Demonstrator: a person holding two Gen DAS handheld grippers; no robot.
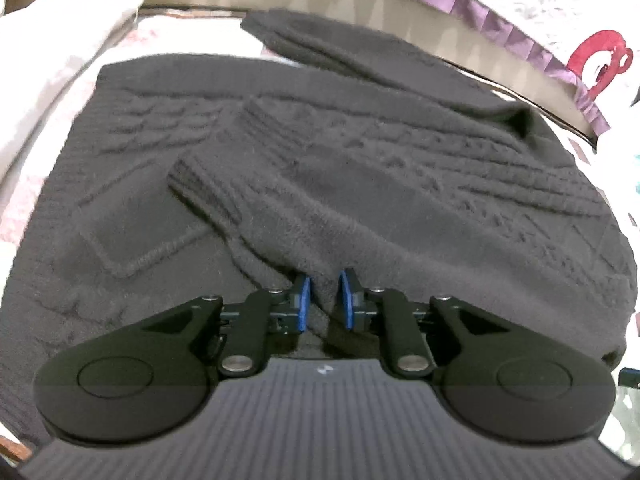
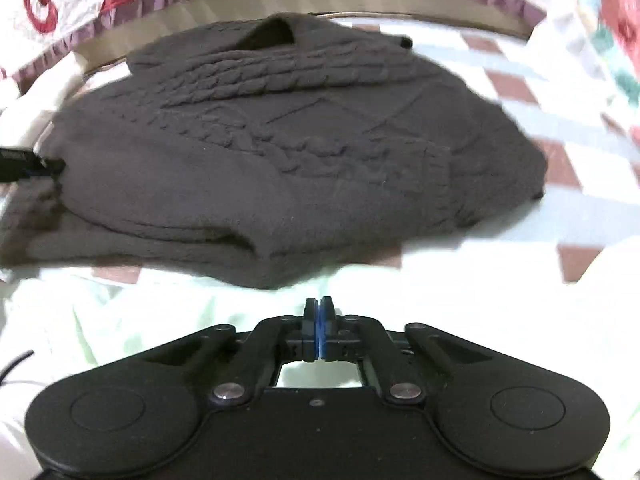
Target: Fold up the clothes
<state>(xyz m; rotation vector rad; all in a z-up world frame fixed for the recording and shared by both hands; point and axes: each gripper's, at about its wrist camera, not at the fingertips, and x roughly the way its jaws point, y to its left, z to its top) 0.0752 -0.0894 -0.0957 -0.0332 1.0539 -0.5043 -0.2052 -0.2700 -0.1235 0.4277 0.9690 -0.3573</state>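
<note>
A dark grey cable-knit sweater [image 1: 360,184] lies spread on the bed and fills most of the left wrist view. One sleeve, with its ribbed cuff [image 1: 208,192], is folded across the body. My left gripper [image 1: 325,300] sits low on the sleeve with a fold of the knit pinched between its blue pads [image 1: 304,300]. In the right wrist view the sweater [image 2: 280,168] lies folded in layers. My right gripper [image 2: 319,320] hovers over the pale sheet just short of the sweater's near edge, shut with nothing between its pads.
A checked bedsheet [image 2: 520,128] lies under the sweater. A quilt with a purple ruffle [image 1: 500,28] and a headboard band [image 2: 400,12] run along the far side. A white pillow [image 1: 60,32] lies at the far left. Black hardware [image 2: 28,164] pokes in at the sweater's left edge.
</note>
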